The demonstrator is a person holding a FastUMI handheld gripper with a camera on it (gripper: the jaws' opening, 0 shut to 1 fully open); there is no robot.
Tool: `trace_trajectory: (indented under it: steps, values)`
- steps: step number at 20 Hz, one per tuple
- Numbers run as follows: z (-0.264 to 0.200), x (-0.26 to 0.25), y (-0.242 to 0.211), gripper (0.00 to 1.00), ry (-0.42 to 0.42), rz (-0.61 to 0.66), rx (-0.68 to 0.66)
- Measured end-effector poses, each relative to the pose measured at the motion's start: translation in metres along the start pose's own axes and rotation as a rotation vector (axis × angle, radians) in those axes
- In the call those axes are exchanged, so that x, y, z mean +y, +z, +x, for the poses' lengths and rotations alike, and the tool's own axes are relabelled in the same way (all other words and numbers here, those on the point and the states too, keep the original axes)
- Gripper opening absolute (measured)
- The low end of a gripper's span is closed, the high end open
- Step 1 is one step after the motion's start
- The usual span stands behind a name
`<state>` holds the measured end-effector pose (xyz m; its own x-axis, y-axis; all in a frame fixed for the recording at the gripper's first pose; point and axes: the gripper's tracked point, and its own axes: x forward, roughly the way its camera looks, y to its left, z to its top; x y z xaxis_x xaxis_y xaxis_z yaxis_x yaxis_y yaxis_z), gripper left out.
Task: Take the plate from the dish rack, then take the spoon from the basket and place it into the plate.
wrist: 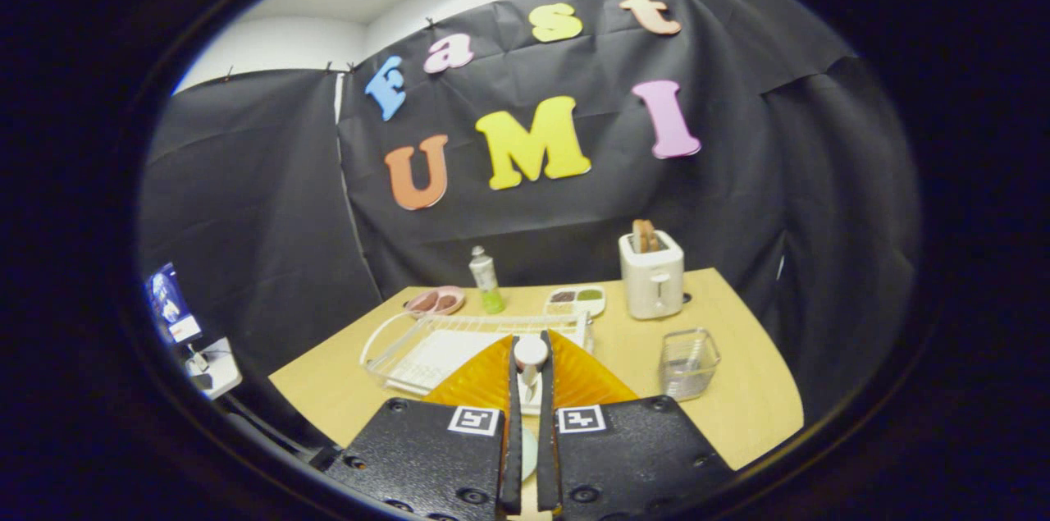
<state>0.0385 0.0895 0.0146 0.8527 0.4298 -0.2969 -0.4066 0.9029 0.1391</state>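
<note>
Gripper view: the tongs (530, 338) point far across the table (738, 406) toward the black cloth wall.
Tongs: almost closed, and clenched on a small white spoon (531, 353). Both fingers press its sides.
Spoon: it stands up in the gap, round end on top and thin handle going down.
Plate: a pale round bit (529, 455) shows low in the gap, very near. I think it is the plate, but I cannot tell for sure.
Step in hand: I think it is carrying the spoon to the plate.
How to do it well: keep the squeeze firm so the spoon does not slip. Bring it low over the plate. Tip it gently so it lies flat. Let go only when it touches, so it does not bounce out.
Dish rack (459, 349): white wire, just beyond the tongs. The flat white tray inside it looks bare.
Basket (689, 361): see-through, near and to the right of the tongs. It looks empty.
Pink dish (435, 301): far left, with something brown in it.
Split tray (576, 299): far, holding brown and green bits in its parts.
Toaster (652, 275): far right, with bread sticking out of the top.
Bottle (486, 279): stands between the pink dish and the split tray.
</note>
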Motion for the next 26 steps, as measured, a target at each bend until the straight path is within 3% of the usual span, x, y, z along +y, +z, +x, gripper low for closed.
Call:
trace_trajectory:
  steps: [5,12,19,26]
  values:
    - [0.029,0.053,-0.062,0.13,0.105,-0.017,0.146]
    - [0.049,0.078,-0.114,0.13,0.169,-0.003,0.260]
    - [0.054,0.076,-0.129,0.13,0.175,0.083,0.294]
    - [0.057,0.058,-0.130,0.27,0.109,0.115,0.296]
